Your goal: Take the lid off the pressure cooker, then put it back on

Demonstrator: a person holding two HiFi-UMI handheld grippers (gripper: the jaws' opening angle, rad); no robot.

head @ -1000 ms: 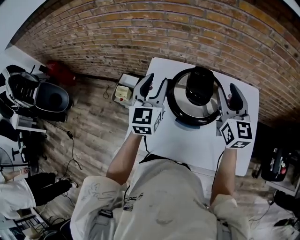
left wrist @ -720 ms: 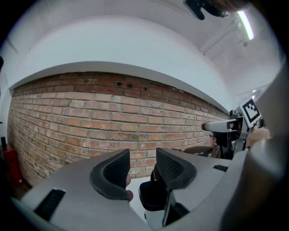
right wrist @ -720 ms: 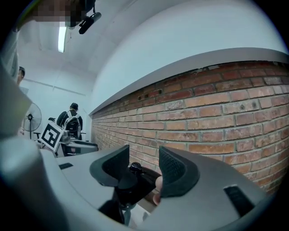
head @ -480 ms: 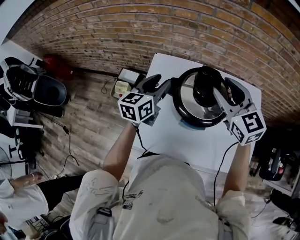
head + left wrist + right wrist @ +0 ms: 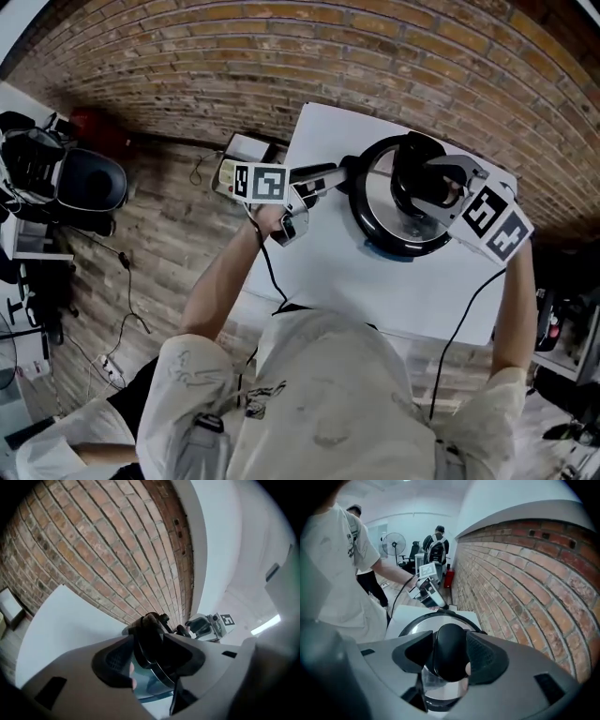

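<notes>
The pressure cooker (image 5: 386, 228) stands on the white table (image 5: 394, 300), its steel lid (image 5: 418, 624) on and the black knob (image 5: 450, 654) on top. My right gripper (image 5: 424, 184) reaches down over the lid. Its jaws are opening with the knob (image 5: 417, 180) between them (image 5: 450, 662), and I see no firm press. My left gripper (image 5: 339, 174) lies nearly level at the cooker's left side. Its jaws are opening wide around the black side handle (image 5: 151, 641), one on either side (image 5: 152, 657), with a gap showing.
A brick wall (image 5: 309, 56) runs behind the table. On the wooden floor to the left are a small white box (image 5: 228, 169), a black chair (image 5: 89, 183) and cables. In the right gripper view a person (image 5: 436, 545) and a fan (image 5: 395, 543) stand farther back.
Both grippers have closed in on the cooker. The left rolled, sank and reached in from the left to the side handle. The right swung in from the right over the lid knob.
</notes>
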